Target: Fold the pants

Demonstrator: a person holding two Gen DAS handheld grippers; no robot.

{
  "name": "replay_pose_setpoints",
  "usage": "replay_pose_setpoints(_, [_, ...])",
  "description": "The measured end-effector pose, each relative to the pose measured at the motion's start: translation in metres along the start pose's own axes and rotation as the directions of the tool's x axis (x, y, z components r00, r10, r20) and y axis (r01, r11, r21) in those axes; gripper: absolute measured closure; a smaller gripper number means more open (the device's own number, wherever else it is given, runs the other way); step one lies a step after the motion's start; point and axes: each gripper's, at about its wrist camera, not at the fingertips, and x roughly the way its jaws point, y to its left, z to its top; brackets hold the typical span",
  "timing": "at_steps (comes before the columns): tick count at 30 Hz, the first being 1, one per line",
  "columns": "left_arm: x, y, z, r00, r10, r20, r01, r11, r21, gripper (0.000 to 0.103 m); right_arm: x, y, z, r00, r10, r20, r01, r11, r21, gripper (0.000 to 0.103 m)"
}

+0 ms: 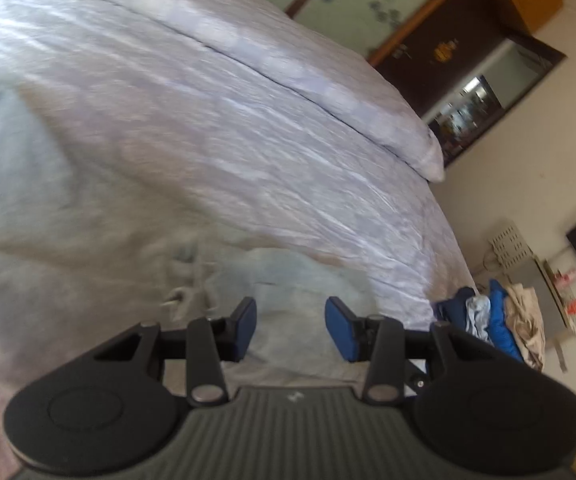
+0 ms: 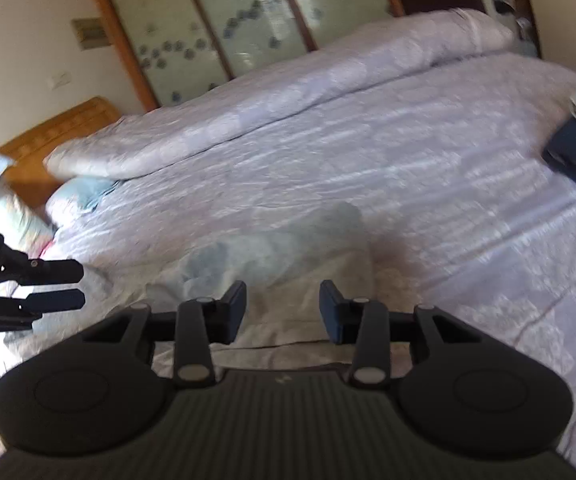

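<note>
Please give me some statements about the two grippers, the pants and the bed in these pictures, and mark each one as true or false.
1. The left gripper is open, with nothing between its fingers. True.
2. The right gripper is shut on the pants. False: it is open and holds nothing.
3. The pale pants lie on the bed cover. True.
4. The bed is bare, without any rolled quilt. False: a rolled quilt lies along its far side.
5. The left gripper shows in the right wrist view. True.
</note>
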Motion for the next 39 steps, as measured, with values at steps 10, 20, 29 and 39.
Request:
replay_pose_setpoints(10, [0.073,0.043,-0.001,0.976,0.157,-0.149,-0.175,0.977,-0.120,0.091,0.024,-0.056,-0.008,0.996,0.063,-0.068,-0.035,0.935,0.354,0.039])
replay_pose_setpoints(20, [0.071,0.024,-0.006,0.960,0.239,-0.146,-0.247,0.968,-0.039,0.092,0.050,-0.042,-0.002,0.970,0.190,-0.154,-0.101,0.885,0.454,0.088])
replay_pose_setpoints(29, [0.089,-0.057,-0.043,0.954,0.186,-0.234,-0.175,0.982,0.067,0.092,-0.044,-0.085,0.036,0.989,0.148,0.024,-0.141,0.860,0.491,0.092])
replay_pose_setpoints(39, [0.122,-0.141,-0.101,0.927,0.117,-0.356,-0.040,0.975,0.217,0.083,-0.131,-0.165,0.015,0.996,-0.057,0.065,0.016,0.857,0.515,0.087])
